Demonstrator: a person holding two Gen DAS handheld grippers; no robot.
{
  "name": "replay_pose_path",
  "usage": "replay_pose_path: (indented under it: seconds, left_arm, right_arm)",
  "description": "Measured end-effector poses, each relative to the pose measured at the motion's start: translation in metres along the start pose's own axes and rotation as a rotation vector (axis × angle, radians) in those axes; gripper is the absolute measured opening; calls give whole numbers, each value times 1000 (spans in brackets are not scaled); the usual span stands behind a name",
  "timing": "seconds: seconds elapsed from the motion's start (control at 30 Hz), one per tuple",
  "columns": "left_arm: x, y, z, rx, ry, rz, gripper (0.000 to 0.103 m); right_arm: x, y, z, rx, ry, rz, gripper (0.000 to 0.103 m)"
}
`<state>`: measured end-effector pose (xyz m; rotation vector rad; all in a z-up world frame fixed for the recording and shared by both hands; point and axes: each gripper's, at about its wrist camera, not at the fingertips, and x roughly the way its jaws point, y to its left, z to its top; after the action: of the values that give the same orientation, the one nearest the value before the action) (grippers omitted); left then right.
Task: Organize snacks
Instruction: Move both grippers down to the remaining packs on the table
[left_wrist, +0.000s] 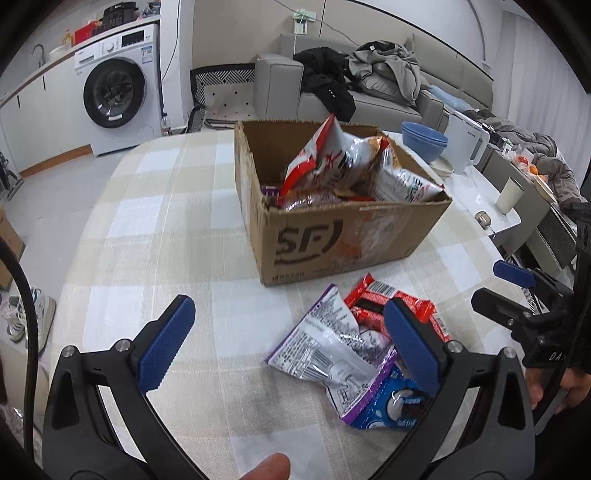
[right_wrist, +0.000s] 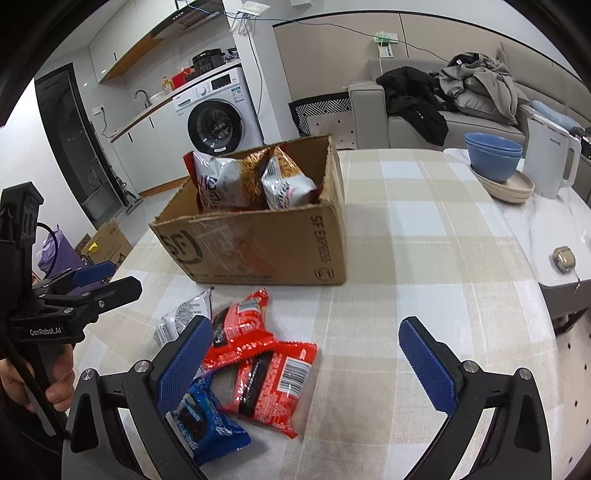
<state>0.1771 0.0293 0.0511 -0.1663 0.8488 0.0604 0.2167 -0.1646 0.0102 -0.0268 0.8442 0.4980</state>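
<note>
An open cardboard box (left_wrist: 343, 236) (right_wrist: 258, 243) stands on the checked tablecloth with several snack bags (left_wrist: 332, 162) (right_wrist: 251, 181) inside. In front of it lie loose packets: a purple-edged silver bag (left_wrist: 325, 343) (right_wrist: 181, 317), two red packets (left_wrist: 384, 302) (right_wrist: 273, 380) and a blue cookie packet (left_wrist: 391, 406) (right_wrist: 207, 421). My left gripper (left_wrist: 291, 343) is open above the cloth, its right finger over the pile. My right gripper (right_wrist: 314, 362) is open too, its left finger over the blue and red packets. Neither holds anything.
Stacked blue bowls (left_wrist: 424, 142) (right_wrist: 493, 158) on a beige plate and a white kettle (left_wrist: 465, 146) (right_wrist: 550, 162) stand at the table's far right. A white cup (left_wrist: 509, 195) sits on a side surface. A sofa (left_wrist: 369, 96) with clothes and a washing machine (left_wrist: 118, 99) are behind.
</note>
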Motion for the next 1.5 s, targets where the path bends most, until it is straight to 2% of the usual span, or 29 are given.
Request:
replay_pose_path:
  seconds: [0.37,0.6,1.13,1.5]
  left_arm:
    - [34,5,-23,-40,94,7,102]
    - [55,0,-34,-59,148,-24,102]
    - [96,-13,-28,-99,195,-39,102]
    - [102,3,-33,-137,205,-15,102]
  right_arm:
    - [21,-2,-19,10,79,-25,102]
    - [36,8,-29,-14,122,-32,102]
    - [51,11,-37,-33,161,-51,102]
    - [51,10,-40,-42,165,-51,102]
